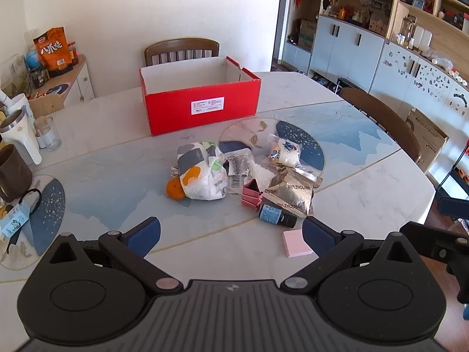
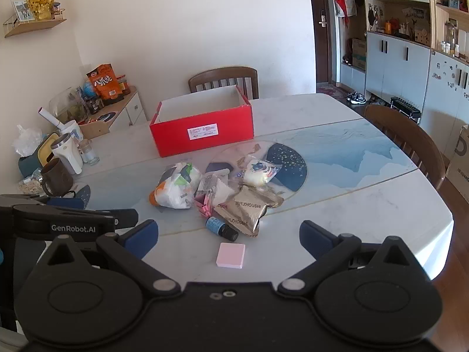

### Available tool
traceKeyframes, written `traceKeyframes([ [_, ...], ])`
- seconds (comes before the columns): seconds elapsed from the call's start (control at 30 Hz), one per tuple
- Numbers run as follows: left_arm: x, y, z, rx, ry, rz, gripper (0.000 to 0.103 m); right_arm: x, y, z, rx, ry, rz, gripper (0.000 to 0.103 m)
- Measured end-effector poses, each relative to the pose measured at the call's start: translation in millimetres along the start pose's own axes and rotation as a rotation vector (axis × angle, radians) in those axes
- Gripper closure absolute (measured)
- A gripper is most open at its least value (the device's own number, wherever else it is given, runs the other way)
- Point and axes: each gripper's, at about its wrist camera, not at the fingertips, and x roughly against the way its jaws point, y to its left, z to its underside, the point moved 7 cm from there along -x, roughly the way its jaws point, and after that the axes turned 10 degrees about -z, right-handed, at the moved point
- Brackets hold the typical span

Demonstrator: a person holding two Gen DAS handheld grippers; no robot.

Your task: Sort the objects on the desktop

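An open red box (image 1: 202, 108) (image 2: 205, 130) stands at the far side of the table, and what shows of its inside is bare white. In front of it lies a pile: a patterned plastic bag (image 1: 202, 173) (image 2: 177, 187) with an orange (image 1: 174, 190) beside it, gold foil packets (image 1: 288, 195) (image 2: 249, 208), a wrapped bun (image 1: 285, 151) (image 2: 259, 173), pink clips (image 1: 251, 195) (image 2: 203, 205), a small dark bottle with a blue label (image 1: 277, 215) (image 2: 221, 228) and a pink pad (image 1: 296, 243) (image 2: 231, 255). My left gripper (image 1: 231, 236) and right gripper (image 2: 228, 239) hover open before the pile, holding nothing.
Mugs, a white tumbler (image 2: 69, 152) and a glass (image 1: 48, 133) crowd the table's left edge (image 1: 17, 270). Wooden chairs stand behind the box (image 1: 181, 50) and at the right (image 1: 384, 123). A side cabinet with snack bags (image 2: 105, 85) sits at the left wall.
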Motion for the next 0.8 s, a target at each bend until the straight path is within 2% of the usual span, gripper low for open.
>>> traceKeyframes([
  [0.13, 0.1, 2.3, -1.8, 0.006, -0.002, 0.006, 0.000, -2.7, 1.3, 1.1, -0.013, 0.012, -0.018, 0.000],
  [0.4, -0.4, 1.2, -1.2, 0.012, -0.009, 0.032, 0.000, -2.7, -0.2, 0.3, -0.036, -0.003, 0.015, 0.001],
  [0.67, 8.4, -3.3, -6.1, -0.018, -0.064, 0.050, 0.000, -5.0, 6.2, -1.0, -0.022, -0.004, 0.013, 0.001],
  [0.8, 6.7, -5.1, -8.4, -0.017, -0.062, 0.058, 0.000, -9.2, 3.2, 0.8, -0.047, 0.014, 0.005, 0.002],
])
